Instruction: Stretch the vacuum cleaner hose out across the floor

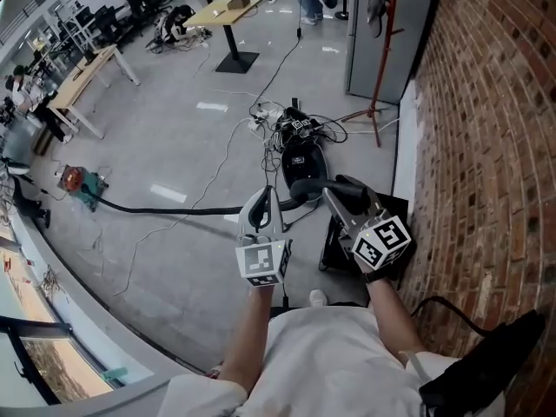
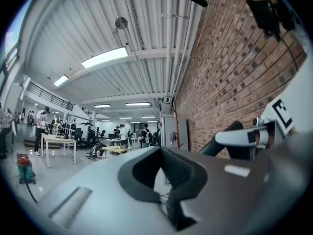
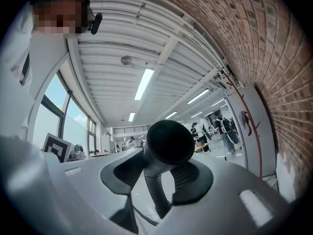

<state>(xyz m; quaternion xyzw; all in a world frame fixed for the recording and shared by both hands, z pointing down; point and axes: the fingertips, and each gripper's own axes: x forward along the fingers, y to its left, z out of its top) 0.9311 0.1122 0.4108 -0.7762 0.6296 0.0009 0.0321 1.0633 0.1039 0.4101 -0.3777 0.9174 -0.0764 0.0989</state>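
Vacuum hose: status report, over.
Left gripper shut, empty. Right gripper shut on hose. It runs across floor toward red vacuum cleaner. Thin cable crosses it.

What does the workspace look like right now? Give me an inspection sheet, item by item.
Surface: glossy grey floor.
Job's things: black ribbed vacuum hose lies across the floor towards a teal-and-red canister.
Clutter: black machine among tangled cords.
Grippers: left claw shut, empty; right claw shut on the hose's end.
Cables: white cord trailing over the floor.
Surroundings: red brick wall, wooden-topped tables, people far off.
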